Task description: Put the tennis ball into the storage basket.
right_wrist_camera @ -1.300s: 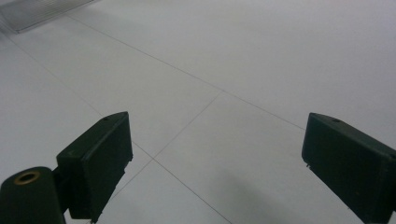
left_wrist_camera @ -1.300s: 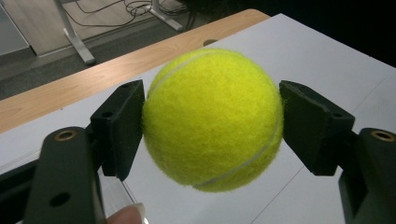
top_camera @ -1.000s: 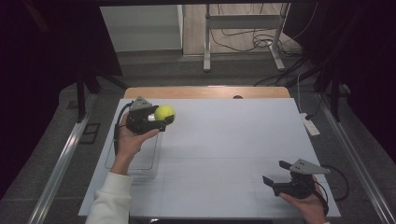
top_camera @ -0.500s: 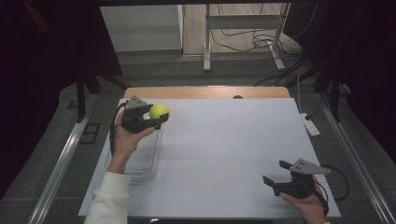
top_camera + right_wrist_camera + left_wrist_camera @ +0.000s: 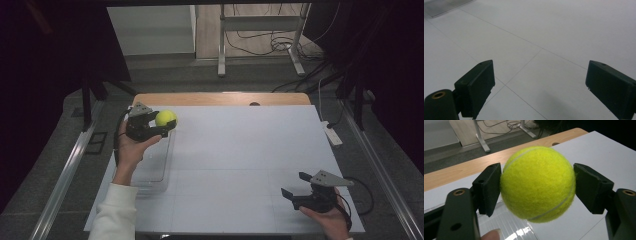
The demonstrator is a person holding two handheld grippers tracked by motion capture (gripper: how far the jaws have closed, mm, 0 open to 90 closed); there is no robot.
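One tennis ball (image 5: pixel 165 118), clamped between your left gripper's (image 5: pixel 162 125) pads at ten o'clock above one clear tray (image 5: pixel 152 170). Your right gripper (image 5: pixel 295 186), five o'clock, stands wide open, holding nothing.

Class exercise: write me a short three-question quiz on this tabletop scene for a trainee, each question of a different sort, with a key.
1. True or false: the left tool is clamped on the tennis ball.
2. What lies beneath the ball? A) clear plastic tray B) wooden bowl C) metal pan
3. Fill in: the right tool has its jaws ____.

Key: 1 true. 2 A. 3 open, with nothing between them, above the white table.
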